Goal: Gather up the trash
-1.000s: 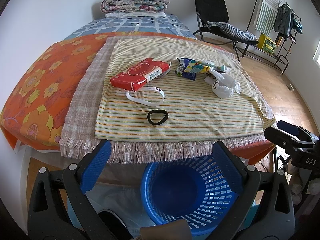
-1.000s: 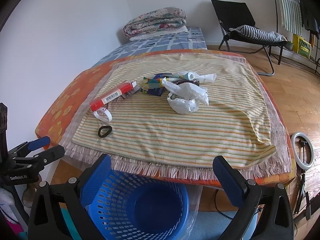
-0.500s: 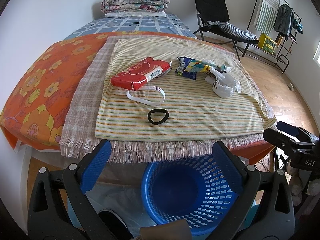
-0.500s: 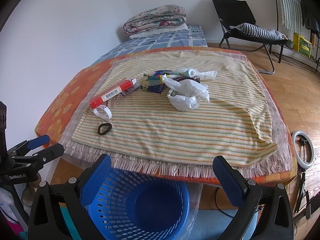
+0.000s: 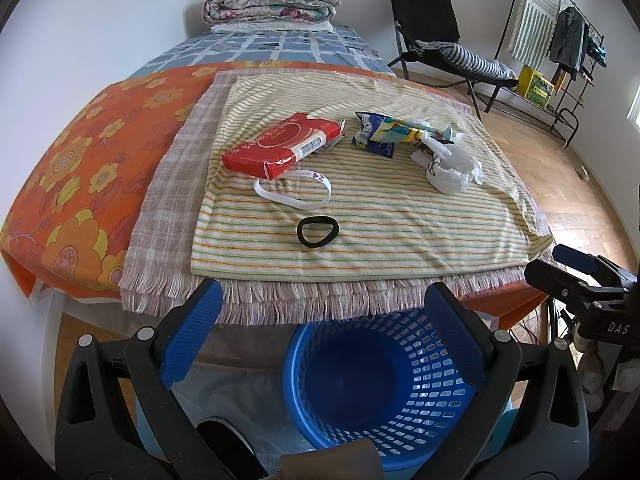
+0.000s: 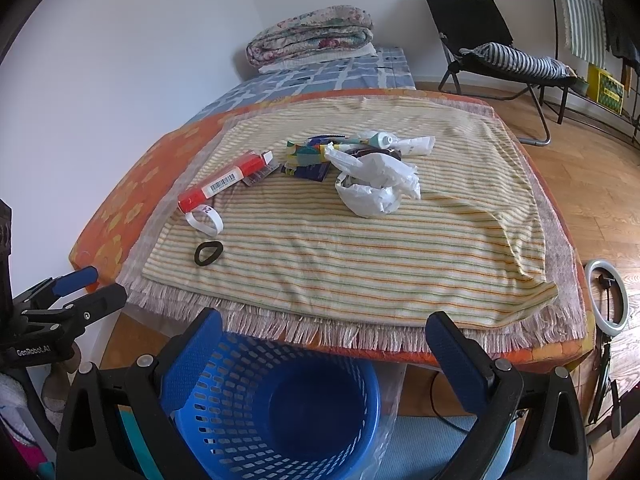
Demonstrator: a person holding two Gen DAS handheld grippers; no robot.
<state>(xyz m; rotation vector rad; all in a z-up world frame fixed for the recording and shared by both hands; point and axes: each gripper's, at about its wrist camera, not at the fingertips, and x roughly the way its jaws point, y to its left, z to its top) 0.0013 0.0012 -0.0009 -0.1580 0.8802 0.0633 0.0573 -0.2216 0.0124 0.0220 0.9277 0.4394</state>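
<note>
- Trash: a loose group on the striped cloth [image 5: 360, 216] that covers the worktop, well back from its fringed near edge.
- Red packet [image 5: 282, 145], barcode label on its side, lies at the left of the group; a white band [image 5: 294, 194] marked "24" touches its near corner.
- Black hair tie [image 5: 318, 232] lies alone, nearer the edge than the band.
- Colourful wrappers [image 5: 386, 132] lie to the right of the packet; a crumpled white plastic bag [image 5: 450, 166] sits just beside them, on the right.
- Blue basket [image 5: 380, 380], perforated wall, stands on the floor below the worktop's near edge; nothing shows inside it.
- Right wrist view alone shows a white tube [image 6: 400, 142] behind the bag, and a ring light [image 6: 608, 296] on the floor at the right. The packet [image 6: 224, 182] appears edge-on here.
- Left wrist view alone shows the packet's broad red face, and a drying rack [image 5: 560, 40] hung with clothes at far right.
- Both views: folded quilt [image 5: 270, 2] at the far end of the bed; black folding chair [image 6: 492, 40].
- Left claw [image 5: 320, 320]: spread wide, holds nothing, touches nothing, above the basket.
- Right claw [image 6: 324, 340]: spread wide, holds nothing, above the basket [image 6: 276, 408]; its tip [image 5: 576, 270] enters the left view at the right edge.
</note>
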